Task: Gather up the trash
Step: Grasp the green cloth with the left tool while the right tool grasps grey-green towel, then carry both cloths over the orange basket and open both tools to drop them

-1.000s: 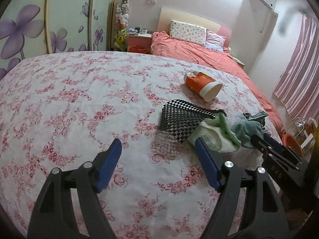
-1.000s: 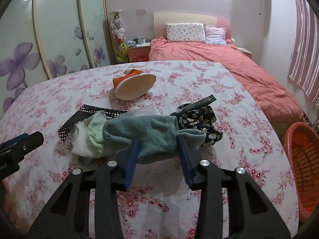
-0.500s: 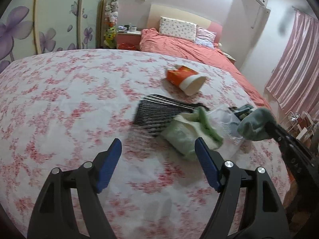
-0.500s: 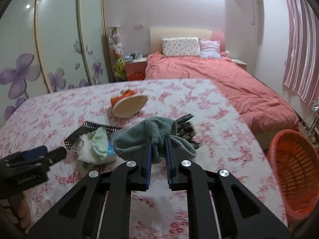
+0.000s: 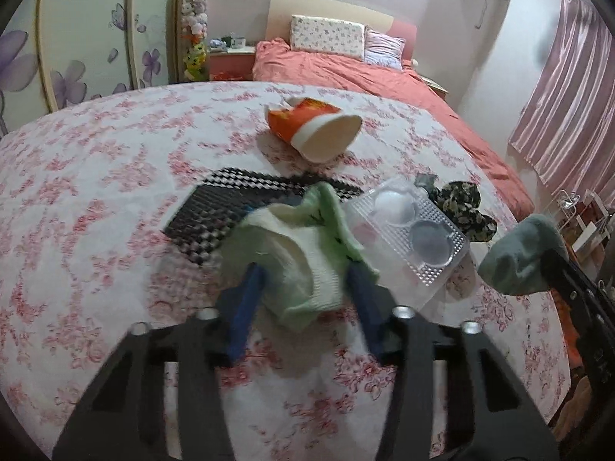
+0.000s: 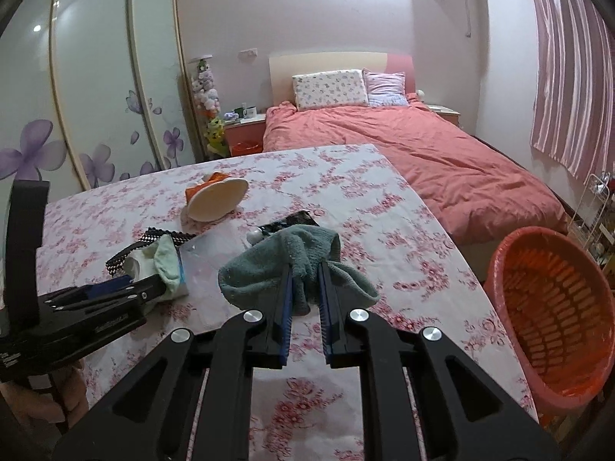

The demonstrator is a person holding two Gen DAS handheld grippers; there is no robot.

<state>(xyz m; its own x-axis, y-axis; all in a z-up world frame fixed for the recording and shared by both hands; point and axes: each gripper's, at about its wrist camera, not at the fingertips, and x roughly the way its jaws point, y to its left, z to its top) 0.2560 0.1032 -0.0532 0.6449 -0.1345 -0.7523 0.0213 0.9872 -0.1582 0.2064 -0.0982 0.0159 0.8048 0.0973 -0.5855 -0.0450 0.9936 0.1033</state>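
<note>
My right gripper [image 6: 305, 271] is shut on a grey-green sock [image 6: 269, 265] and holds it above the floral table; the sock also shows in the left wrist view [image 5: 519, 257]. My left gripper [image 5: 303, 276] is open, its blue fingers on either side of a white and light-green sock [image 5: 296, 246] lying on the table. This sock also shows in the right wrist view [image 6: 161, 263]. An orange paper cup [image 5: 315, 130] lies on its side further back. A clear plastic blister tray [image 5: 411, 226] lies right of the green sock.
A black checkered mat [image 5: 230, 207] lies under the green sock. A dark flowered cloth [image 5: 461, 207] lies at the right. An orange basket [image 6: 553, 315] stands on the floor right of the table [image 6: 346, 176]. A red bed [image 6: 403, 146] stands behind.
My left gripper moved forward, so its fingers now straddle the white and green sock. My right gripper closed on the grey-green sock and lifted it toward the right.
</note>
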